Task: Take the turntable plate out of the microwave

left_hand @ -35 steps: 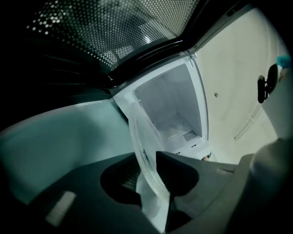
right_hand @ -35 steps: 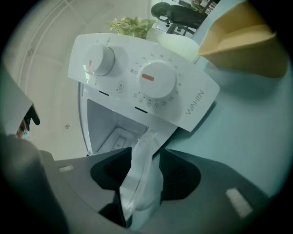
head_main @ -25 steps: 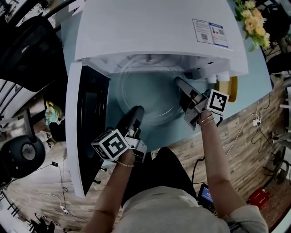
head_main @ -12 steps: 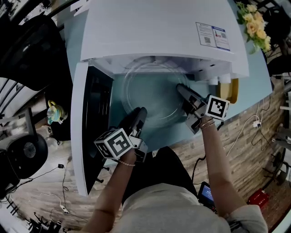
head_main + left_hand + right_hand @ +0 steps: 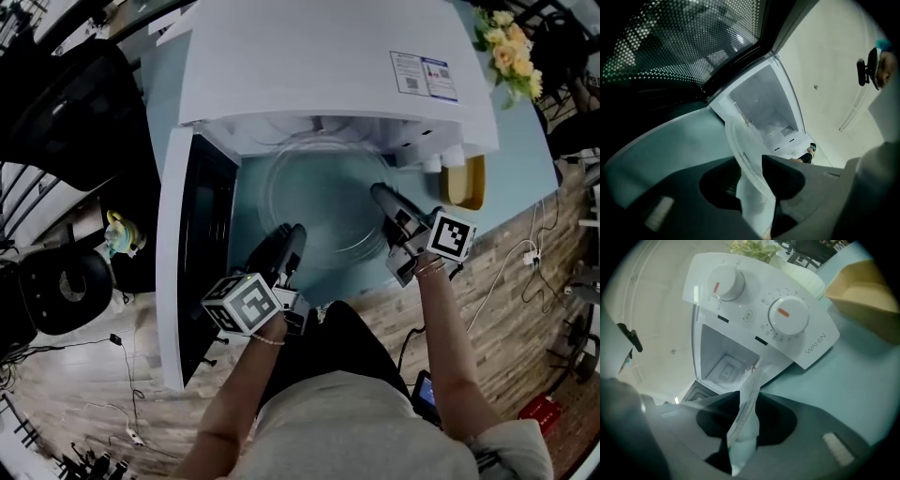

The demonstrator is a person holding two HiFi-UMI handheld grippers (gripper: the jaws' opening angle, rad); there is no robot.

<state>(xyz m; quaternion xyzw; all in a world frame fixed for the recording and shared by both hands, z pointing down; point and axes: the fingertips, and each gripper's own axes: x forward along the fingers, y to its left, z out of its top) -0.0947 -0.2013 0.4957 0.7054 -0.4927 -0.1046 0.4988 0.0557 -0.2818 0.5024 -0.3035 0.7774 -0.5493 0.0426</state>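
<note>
Before open microwave (image 5: 319, 66), over teal surface (image 5: 511, 178): glass turntable plate (image 5: 323, 197), mostly out, far edge at cavity mouth. Left tongs (image 5: 292, 234) clamped on near-left rim, edge pinched between jaws. Right tongs (image 5: 378, 192) clamped on right rim; jaws just closed in from wide, then eased slightly, rim between them. Door (image 5: 192, 234) swung wide at left. Yellow container (image 5: 466, 180) beside microwave at right.
</note>
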